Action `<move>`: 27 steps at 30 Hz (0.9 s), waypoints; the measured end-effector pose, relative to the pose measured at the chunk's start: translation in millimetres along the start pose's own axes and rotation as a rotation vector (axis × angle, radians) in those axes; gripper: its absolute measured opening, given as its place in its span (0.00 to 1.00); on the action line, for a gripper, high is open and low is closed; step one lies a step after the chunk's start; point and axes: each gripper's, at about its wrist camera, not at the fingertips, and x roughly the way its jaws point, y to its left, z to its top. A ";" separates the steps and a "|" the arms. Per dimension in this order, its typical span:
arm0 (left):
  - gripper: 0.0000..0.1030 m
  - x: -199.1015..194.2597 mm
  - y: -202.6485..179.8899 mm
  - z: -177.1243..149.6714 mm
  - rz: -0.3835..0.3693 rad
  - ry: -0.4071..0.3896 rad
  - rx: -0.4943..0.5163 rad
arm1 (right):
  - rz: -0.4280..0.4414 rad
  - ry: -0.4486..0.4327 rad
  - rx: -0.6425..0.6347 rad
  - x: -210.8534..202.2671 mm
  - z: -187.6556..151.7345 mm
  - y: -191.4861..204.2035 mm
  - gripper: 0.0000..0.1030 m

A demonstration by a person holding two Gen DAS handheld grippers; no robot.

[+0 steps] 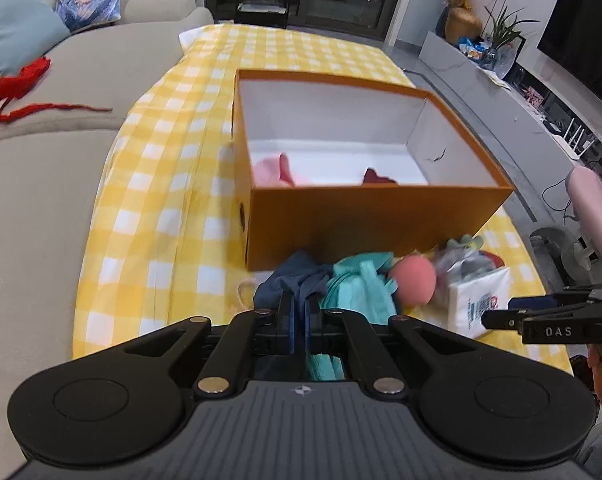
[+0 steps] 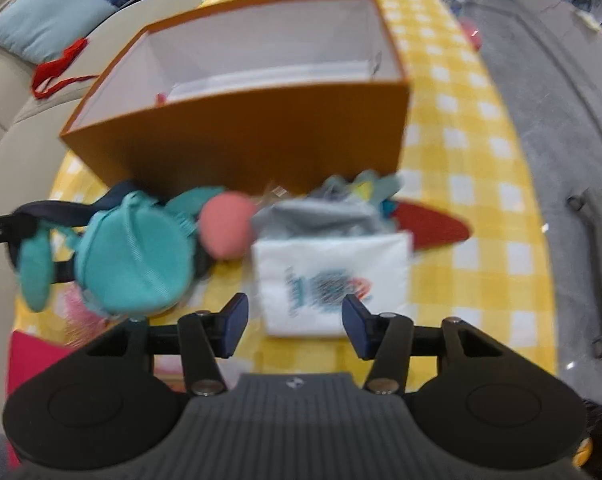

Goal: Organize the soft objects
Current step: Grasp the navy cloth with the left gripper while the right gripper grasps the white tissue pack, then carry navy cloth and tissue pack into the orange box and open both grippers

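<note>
Grip check: your left gripper (image 1: pixel 299 312) is clamped on the soft stuff, right gripper (image 2: pixel 295 322) is empty.

Left jaws are pinched tight on navy cloth (image 1: pixel 291 282), with the teal pouch (image 2: pixel 131 258) bunched against it and lifted off the checked tablecloth (image 1: pixel 161 184) (right wrist view is blurred, so which piece the pads actually bite is hard to tell). Right jaws stand apart, nothing between them, hovering over the white tissue pack (image 2: pixel 333 280). Coral ball (image 2: pixel 227 226) sits between pouch and pack, just in front of the orange box (image 1: pixel 373 220). Box is open, with a pink item (image 1: pixel 271 170) and a dark red one (image 1: pixel 377 178) inside. Grey cloth (image 2: pixel 321 216) and red felt piece (image 2: pixel 433 226) lie behind the pack.
</note>
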 end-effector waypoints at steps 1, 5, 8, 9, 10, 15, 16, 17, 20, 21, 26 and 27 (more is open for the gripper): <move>0.03 -0.3 -1.6 2.0 0.000 -0.005 0.003 | -0.017 -0.006 -0.009 2.7 3.9 -0.8 0.61; 0.03 0.9 -2.8 10.8 -0.011 -0.024 -0.002 | -0.049 -0.014 -0.043 12.9 13.5 -11.0 0.72; 0.03 6.4 -1.4 15.4 -0.020 -0.025 -0.016 | -0.046 0.010 -0.035 29.8 18.4 -19.1 0.71; 0.03 8.3 -1.5 16.8 -0.020 -0.027 -0.015 | -0.045 0.017 -0.031 35.0 19.6 -20.5 0.71; 0.03 10.4 -1.8 17.9 -0.020 -0.026 -0.013 | -0.043 0.020 -0.029 40.0 19.8 -22.2 0.72; 0.03 22.1 -4.9 16.7 -0.025 -0.003 0.008 | 0.000 0.053 0.014 59.9 14.7 -31.6 0.76; 0.03 23.7 -5.4 15.7 -0.027 0.001 0.008 | 0.025 0.063 0.064 63.8 12.8 -38.4 0.75; 0.03 25.2 -5.6 14.8 -0.028 0.005 0.007 | 0.049 0.067 0.097 65.0 11.2 -42.7 0.73; 0.03 24.9 -6.6 12.7 -0.022 0.007 0.014 | 0.047 0.062 0.109 57.1 9.1 -44.3 0.59; 0.03 24.0 -6.7 12.7 -0.020 0.007 0.016 | 0.040 0.057 0.112 51.6 8.0 -44.0 0.53; 0.03 16.3 -9.1 13.5 -0.020 0.001 0.014 | 0.028 0.057 0.115 25.4 -4.6 -46.0 0.35; 0.03 14.1 -10.0 13.4 -0.017 0.000 0.016 | 0.031 0.061 0.124 21.1 -7.3 -47.2 0.28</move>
